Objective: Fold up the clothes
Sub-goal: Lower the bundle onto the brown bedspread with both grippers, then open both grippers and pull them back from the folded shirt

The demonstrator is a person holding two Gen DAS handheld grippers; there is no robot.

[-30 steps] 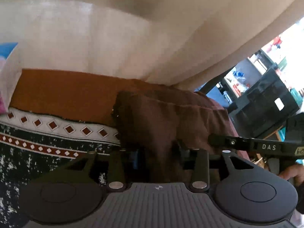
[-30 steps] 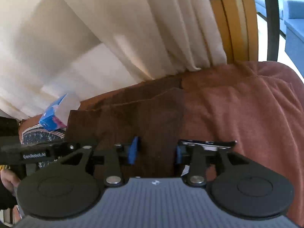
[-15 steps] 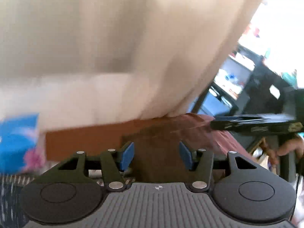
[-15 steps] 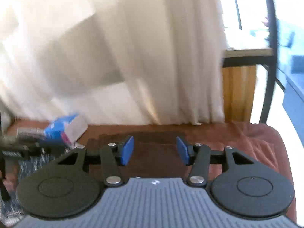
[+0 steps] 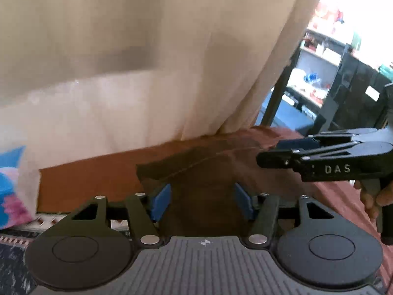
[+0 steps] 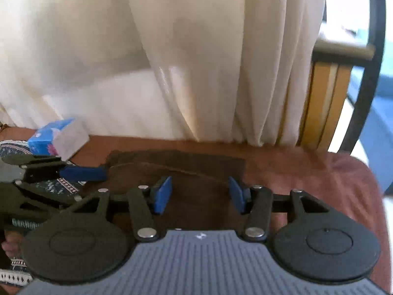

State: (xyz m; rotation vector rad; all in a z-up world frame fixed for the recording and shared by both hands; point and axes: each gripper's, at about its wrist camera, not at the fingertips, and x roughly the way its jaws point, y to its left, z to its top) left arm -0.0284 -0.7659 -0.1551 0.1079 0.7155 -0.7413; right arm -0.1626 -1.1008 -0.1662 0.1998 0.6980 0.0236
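A brown garment (image 6: 186, 169), folded into a flat dark rectangle, lies on a rust-red cloth-covered surface (image 6: 331, 174) just in front of a cream curtain (image 6: 196, 61), and we judge this fold to be finished or nearly so. Our left gripper (image 5: 201, 200) hovers above its near edge with its blue pads (image 5: 161, 201) set well apart and opening wider, the cloth showing below the gap but nothing caught in it. Our right gripper (image 6: 200, 194) does the same from its side, jaws parted and empty, gripping nothing. Each tool shows in the other's camera, held level beside the garment, a hand (image 5: 373, 196) around the right one's grip. To the left sit a blue-and-pink tissue pack (image 6: 57, 140) and a dark patterned cloth (image 6: 59, 185) with a diamond border. The next move, as we read it, calls for either pressing the fold flat or reaching for another piece, perhaps that patterned one, and pinching an edge cleanly with both tools. The letters "DAS" (image 5: 337, 169) stand on the right gripper's side; the lettering on the left one is too blurred to read.
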